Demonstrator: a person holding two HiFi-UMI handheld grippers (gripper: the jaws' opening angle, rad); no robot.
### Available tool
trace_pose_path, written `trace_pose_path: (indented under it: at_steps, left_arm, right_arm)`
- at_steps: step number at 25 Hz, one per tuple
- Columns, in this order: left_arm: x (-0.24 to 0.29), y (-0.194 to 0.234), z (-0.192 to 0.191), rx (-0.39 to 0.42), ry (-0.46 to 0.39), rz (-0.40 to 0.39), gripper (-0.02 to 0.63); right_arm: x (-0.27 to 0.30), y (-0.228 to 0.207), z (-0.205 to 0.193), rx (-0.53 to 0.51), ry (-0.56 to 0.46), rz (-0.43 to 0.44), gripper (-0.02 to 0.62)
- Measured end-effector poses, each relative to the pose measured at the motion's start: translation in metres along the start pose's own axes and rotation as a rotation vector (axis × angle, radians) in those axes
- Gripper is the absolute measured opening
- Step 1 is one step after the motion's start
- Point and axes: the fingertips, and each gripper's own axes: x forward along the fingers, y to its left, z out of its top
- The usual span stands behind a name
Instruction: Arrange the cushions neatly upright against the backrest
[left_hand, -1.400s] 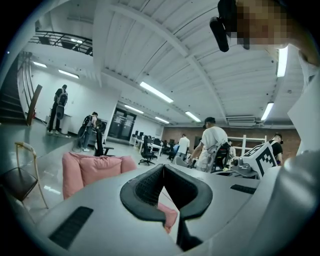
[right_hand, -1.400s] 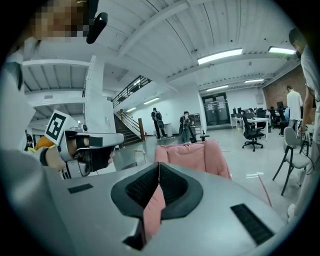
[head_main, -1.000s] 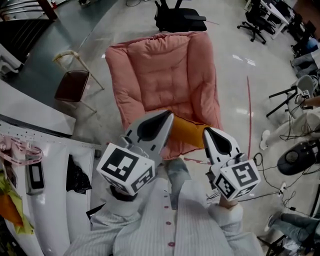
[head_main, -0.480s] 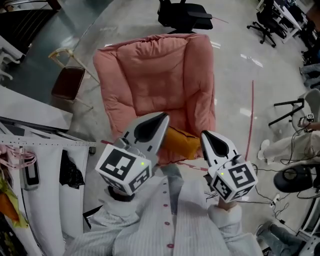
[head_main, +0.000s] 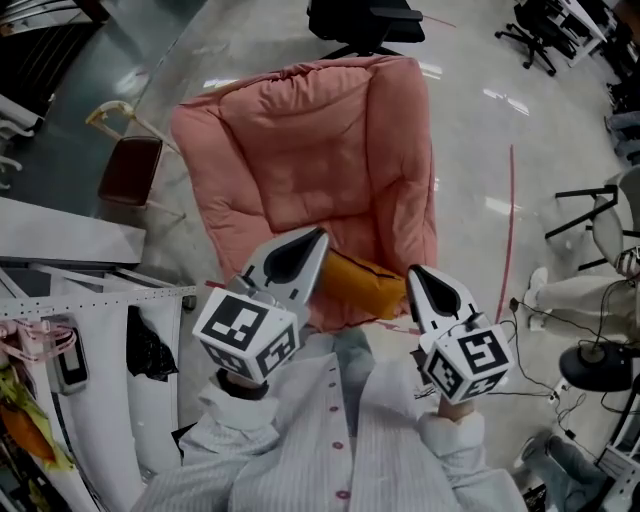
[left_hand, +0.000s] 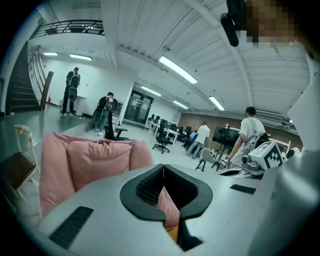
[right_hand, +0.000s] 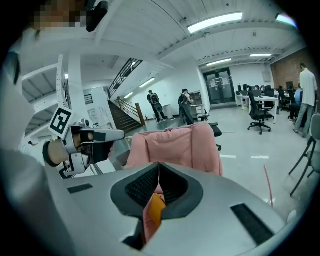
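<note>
The left gripper (left_hand: 163, 169) and the right gripper (right_hand: 159, 166) are hovering with fingers pressed shut on nothing. Just beyond, between them, the orange cushion (head_main: 365, 282) is lying on the seat front of the pink armchair (head_main: 250, 190), well short of its backrest (head_main: 330, 100). It is looking soft and light, probably sagging when pinched, so a corner is offering the surest hold. The left gripper is covering its near end.
</note>
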Motion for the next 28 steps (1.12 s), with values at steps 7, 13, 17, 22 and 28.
trace_pose_path:
  at_steps: [7, 13, 17, 22, 28]
  left_arm:
    - [0.018, 0.032, -0.048, -0.083, 0.097, -0.014, 0.012]
    - [0.035, 0.056, -0.105, -0.169, 0.194, -0.025, 0.012]
    - [0.043, 0.069, -0.139, -0.209, 0.245, -0.014, 0.012]
    - [0.051, 0.093, -0.177, -0.227, 0.294, 0.023, 0.014]
    - [0.065, 0.128, -0.231, -0.268, 0.365, 0.066, 0.078]
  right_arm:
    - [0.022, -0.021, -0.039, 0.048, 0.083, -0.042, 0.015]
    - [0.045, -0.035, -0.085, 0.114, 0.175, -0.045, 0.015]
    - [0.055, -0.041, -0.116, 0.149, 0.224, -0.075, 0.017]
    - [0.063, -0.053, -0.154, 0.216, 0.273, -0.127, 0.045]
    - [0.070, -0.072, -0.203, 0.307, 0.326, -0.216, 0.133]
